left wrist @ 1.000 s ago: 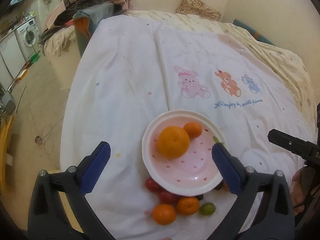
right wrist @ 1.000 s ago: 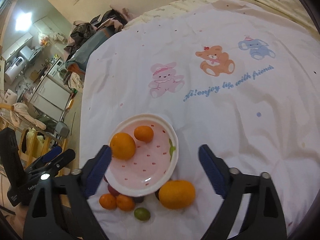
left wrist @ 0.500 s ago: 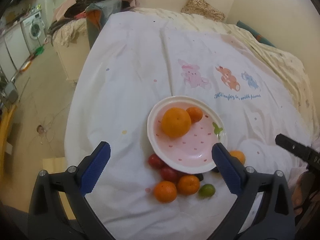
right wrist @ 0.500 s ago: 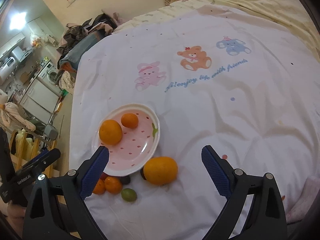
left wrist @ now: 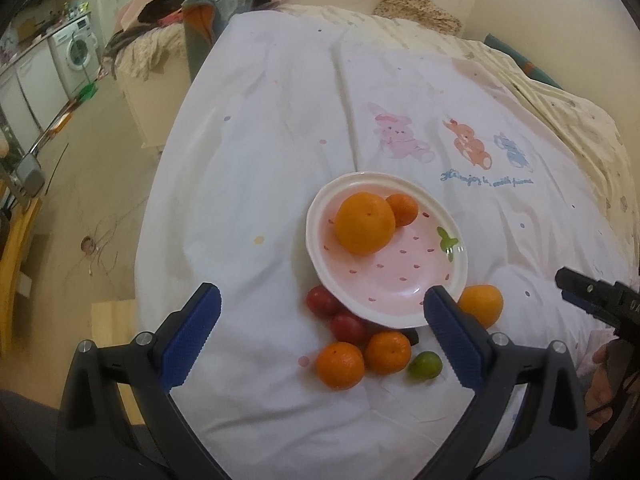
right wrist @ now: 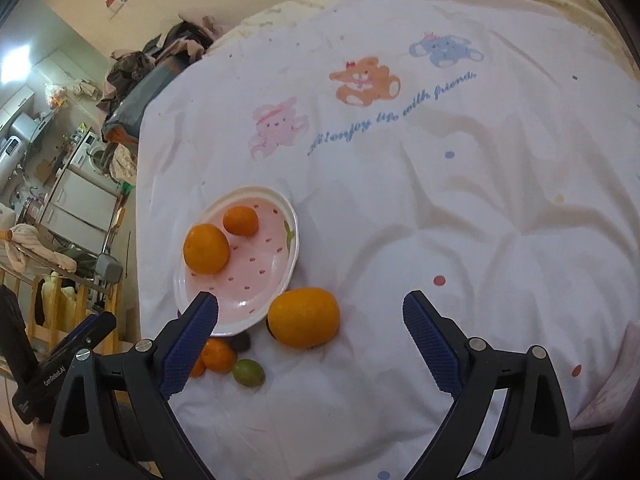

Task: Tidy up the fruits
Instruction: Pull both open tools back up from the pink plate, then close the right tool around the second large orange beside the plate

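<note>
A pink dotted plate [left wrist: 408,280] [right wrist: 256,276] lies on the white bedspread and holds a big orange [left wrist: 365,229] [right wrist: 206,249] and a small mandarin [left wrist: 403,209] [right wrist: 240,221]. In front of the plate lie two red fruits [left wrist: 322,300], two mandarins [left wrist: 340,365], a green lime [left wrist: 425,365] [right wrist: 248,373] and a dark fruit. Another big orange [left wrist: 481,305] [right wrist: 304,317] lies right of the plate. My left gripper [left wrist: 320,340] is open and empty above the loose fruits. My right gripper [right wrist: 310,344] is open and empty, just short of the big orange.
The bed's left edge drops to the floor [left wrist: 80,184] close to the plate. A pile of clothes [left wrist: 208,4] lies at the far left of the bed. A cartoon print [right wrist: 360,80] marks the bedspread beyond the plate.
Both grippers have drawn back and risen from the plate, so the plate and fruits look farther away. The big orange right of the plate has come into the left view. Both stay open.
</note>
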`<state>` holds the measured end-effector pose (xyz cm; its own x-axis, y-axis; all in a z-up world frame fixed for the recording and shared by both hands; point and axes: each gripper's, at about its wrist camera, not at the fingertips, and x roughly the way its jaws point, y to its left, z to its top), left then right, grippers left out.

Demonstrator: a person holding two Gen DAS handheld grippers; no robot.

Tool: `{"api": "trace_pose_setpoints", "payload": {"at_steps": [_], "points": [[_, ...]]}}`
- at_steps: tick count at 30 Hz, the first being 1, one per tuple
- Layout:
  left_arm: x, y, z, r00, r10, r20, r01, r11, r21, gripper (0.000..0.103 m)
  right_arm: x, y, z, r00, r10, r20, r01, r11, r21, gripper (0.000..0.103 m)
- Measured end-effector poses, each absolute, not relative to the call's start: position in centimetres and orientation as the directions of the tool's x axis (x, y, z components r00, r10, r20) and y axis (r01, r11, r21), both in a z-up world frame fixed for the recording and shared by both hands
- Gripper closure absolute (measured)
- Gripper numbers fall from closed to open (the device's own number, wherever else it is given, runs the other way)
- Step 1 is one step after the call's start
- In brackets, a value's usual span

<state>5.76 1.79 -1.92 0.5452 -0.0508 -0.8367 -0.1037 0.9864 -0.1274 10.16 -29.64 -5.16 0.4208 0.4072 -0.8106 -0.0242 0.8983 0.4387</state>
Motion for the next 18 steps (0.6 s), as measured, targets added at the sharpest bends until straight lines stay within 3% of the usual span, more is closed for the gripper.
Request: {"api": "trace_pose_setpoints", "payload": {"at_steps": [5,10,18], "points": [[6.0,2.0,-2.2,0.531,-0.053,-0.846,-0.113,0.985,-0.132,0.003,11.4,-27.4,-7.8,0.3,0.404,-0.864,-0.048,0.911,0.409,0.016],[6.3,2.2,-2.8,0.511,-0.054,-0.858,-0.128,0.982,-0.138,0.003,13.2,-24.8,-10.3,0.212,0.356,-0.91,-0.091,0.934,0.344,0.017],[6.3,2.8,-3.3,0.493,-0.06,-0.868,-0.144,0.978,-0.149,0.003,13.7,-23.6,-13.0,0.124,0.345,-0.93,-0.077,0.938,0.338,0.029]]}}
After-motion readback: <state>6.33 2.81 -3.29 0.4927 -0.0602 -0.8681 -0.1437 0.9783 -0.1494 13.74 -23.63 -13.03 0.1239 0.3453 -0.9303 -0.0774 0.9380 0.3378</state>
